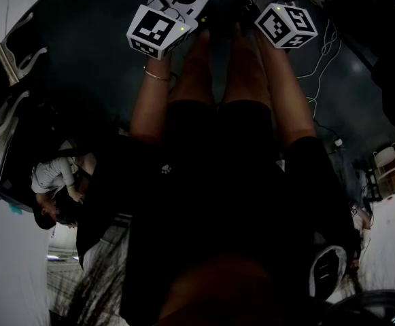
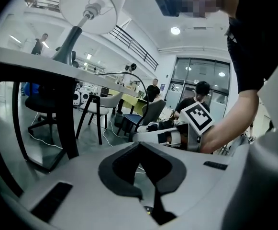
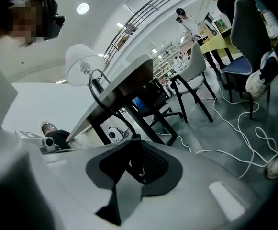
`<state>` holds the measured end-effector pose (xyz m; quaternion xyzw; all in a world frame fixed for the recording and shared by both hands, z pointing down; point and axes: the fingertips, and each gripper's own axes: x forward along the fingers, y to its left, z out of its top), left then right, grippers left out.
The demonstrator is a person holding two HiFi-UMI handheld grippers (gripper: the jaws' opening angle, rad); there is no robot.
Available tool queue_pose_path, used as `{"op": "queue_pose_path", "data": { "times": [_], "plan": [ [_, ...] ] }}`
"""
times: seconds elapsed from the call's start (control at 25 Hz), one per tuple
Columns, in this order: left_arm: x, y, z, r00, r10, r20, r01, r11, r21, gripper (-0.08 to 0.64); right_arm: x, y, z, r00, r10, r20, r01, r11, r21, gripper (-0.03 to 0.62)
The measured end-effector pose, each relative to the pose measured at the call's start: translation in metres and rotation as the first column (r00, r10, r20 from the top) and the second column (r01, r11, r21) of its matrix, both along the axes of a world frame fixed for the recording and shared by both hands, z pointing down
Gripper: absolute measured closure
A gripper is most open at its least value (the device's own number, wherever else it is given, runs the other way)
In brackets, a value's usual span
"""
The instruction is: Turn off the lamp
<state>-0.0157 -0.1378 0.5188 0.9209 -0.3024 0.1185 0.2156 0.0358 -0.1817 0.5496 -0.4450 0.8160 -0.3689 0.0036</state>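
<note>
Nothing of the job looks started from where I stand. The lamp [image 2: 88, 6] sits up on the worktop [image 2: 81, 75], at about 11 o'clock in the left gripper view and 10 o'clock in the right gripper view. Both views look up at its white shade from below. I cannot tell whether the bulb is lit.

The person holds both tools low, down in front of the legs and well apart from the lamp. The left gripper [image 2: 139, 147] has its jaws together on nothing. The right gripper [image 3: 134, 140] also looks closed and empty. A black cord [image 3: 129, 127] drops from the worktop behind its tips, and I cannot say whether they touch.

I'd judge the whole task remains: raising a gripper, finding the switch, and working it.
</note>
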Motion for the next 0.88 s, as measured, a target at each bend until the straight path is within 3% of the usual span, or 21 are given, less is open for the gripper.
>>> {"op": "queue_pose_path", "data": {
  "times": [0.44,0.88],
  "plan": [
    [-0.004,-0.001,-0.006,0.999,-0.037,-0.023,0.037,0.999,0.003,0.554,-0.003,-0.004,0.021,0.994,-0.054,-0.091,0.056,0.998,0.021,0.531],
    [-0.007,0.0,-0.008,0.997,-0.062,-0.044,0.062,0.998,0.0,0.554,-0.002,-0.001,0.028,0.993,-0.059,-0.1,0.061,0.998,0.019,0.531]
  ]
}}
